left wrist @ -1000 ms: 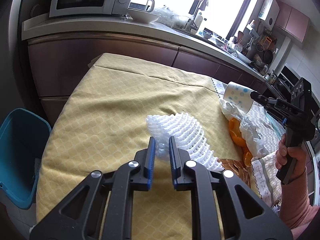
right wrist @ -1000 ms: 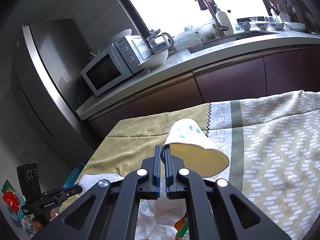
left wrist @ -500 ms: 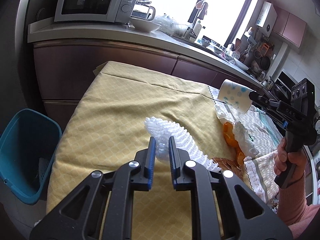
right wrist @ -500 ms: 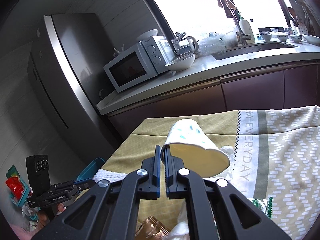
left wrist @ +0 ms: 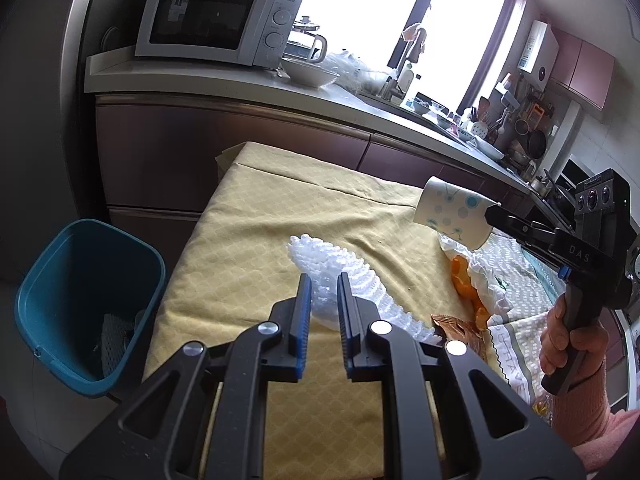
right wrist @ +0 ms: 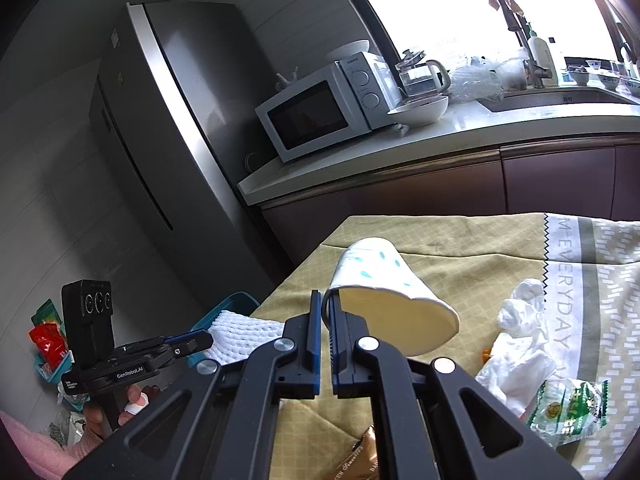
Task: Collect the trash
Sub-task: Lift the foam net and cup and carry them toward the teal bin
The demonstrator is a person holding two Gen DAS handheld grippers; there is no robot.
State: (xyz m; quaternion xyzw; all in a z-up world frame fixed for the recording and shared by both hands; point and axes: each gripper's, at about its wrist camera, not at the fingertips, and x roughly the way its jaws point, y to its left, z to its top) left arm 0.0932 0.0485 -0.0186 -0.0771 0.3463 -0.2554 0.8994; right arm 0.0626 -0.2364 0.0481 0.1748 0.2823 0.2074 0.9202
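In the left wrist view my left gripper (left wrist: 322, 284) is shut on a white foam net (left wrist: 344, 272), holding it above the yellow tablecloth (left wrist: 280, 220). A teal bin (left wrist: 80, 300) stands on the floor beside the table's left end. My right gripper (right wrist: 325, 300) is shut on the rim of a white paper cup (right wrist: 384, 284) with blue dots, which lies tilted on its side in the air. The left wrist view shows that cup (left wrist: 452, 212) carried by the right gripper (left wrist: 490, 214) at the right. The right wrist view shows the left gripper (right wrist: 200, 340) with the net (right wrist: 244, 332) near the bin's rim (right wrist: 232, 304).
Crumpled white tissue (right wrist: 520, 340), a green wrapper (right wrist: 568, 404), a brown wrapper (right wrist: 360, 456) and orange peel (left wrist: 464, 284) lie on the table. A counter with a microwave (left wrist: 216, 24) runs behind it, a fridge (right wrist: 180, 140) beside that. A person's hand (left wrist: 572, 344) grips the right handle.
Both grippers have moved left across the table toward the bin end and risen a little, each keeping its load. The bin shows more fully now.
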